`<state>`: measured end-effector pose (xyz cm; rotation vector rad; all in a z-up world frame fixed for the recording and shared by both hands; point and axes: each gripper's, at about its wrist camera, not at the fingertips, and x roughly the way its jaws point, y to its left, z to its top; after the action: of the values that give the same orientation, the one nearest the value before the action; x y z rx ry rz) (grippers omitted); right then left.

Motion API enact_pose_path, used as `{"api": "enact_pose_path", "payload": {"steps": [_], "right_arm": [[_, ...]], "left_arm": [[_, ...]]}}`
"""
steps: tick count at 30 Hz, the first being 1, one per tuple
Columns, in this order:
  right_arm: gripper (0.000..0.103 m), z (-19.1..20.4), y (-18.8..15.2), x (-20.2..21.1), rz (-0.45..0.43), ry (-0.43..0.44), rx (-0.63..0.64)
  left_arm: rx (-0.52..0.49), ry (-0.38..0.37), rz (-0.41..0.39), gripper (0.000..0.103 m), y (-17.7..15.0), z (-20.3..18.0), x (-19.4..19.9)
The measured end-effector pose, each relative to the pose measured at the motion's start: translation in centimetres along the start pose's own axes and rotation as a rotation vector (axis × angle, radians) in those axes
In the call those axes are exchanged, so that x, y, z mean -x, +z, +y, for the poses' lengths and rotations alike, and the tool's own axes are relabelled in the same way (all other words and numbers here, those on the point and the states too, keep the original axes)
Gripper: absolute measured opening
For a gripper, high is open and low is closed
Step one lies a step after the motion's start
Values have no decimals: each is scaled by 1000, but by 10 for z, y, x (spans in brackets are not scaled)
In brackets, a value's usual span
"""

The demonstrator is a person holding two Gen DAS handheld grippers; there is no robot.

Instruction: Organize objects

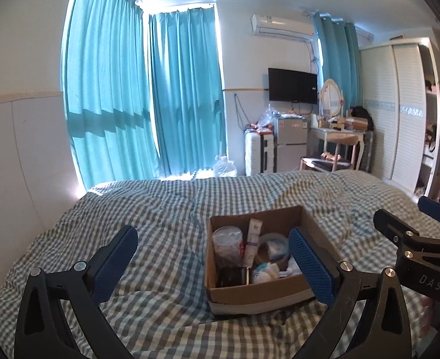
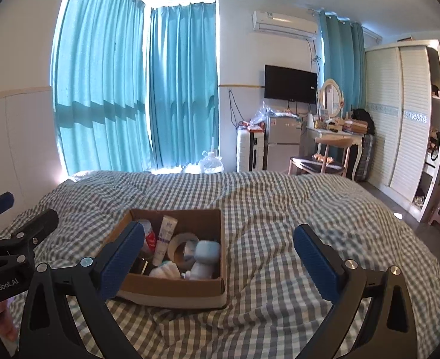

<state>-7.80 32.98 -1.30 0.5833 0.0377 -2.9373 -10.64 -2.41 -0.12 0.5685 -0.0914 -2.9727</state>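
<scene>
The bed (image 1: 166, 209) with its grey-and-white checked cover fills the lower half of both views, and the teal curtains (image 1: 112, 89) take the upper left of the frame. At the right edge you see the white wardrobe (image 2: 399, 113), and the black television (image 2: 290, 83) hangs on the wall above centre.

The cardboard box (image 1: 258, 297) stands on the cover, right of centre in your left wrist view and left of centre in your right wrist view (image 2: 172, 294). Inside it you can see a clear cylindrical container (image 1: 227, 245) at the left, a white tube (image 2: 166, 239) standing upright beside it, a roll of tape (image 2: 179, 246) in the middle, and a pale blue item (image 2: 206, 252) at the right wall. Smaller white things lie at the front; I cannot tell what they are.

Your left gripper (image 1: 214, 264) is spread wide with nothing between its fingers, and its right pad (image 1: 312, 266) covers the box's right side. Your right gripper (image 2: 220, 261) is also wide apart and holds nothing; its left pad (image 2: 121, 258) overlaps the box's left side.
</scene>
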Motion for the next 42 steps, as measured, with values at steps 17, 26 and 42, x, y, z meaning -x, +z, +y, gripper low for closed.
{"api": "enact_pose_path", "payload": {"steps": [17,26,42], "right_arm": [[100,-5,-26,-15,73,-39,11],[100,-4,-25,-13,71,-42,11],[100,7,-23,-12,67,-36,37]], "left_arm": [[-26,3,2,103,-13,-12,1],[-29,-1,5,103,-14,-11,0],[-33,8,15,103,-16,-12,-2]]}}
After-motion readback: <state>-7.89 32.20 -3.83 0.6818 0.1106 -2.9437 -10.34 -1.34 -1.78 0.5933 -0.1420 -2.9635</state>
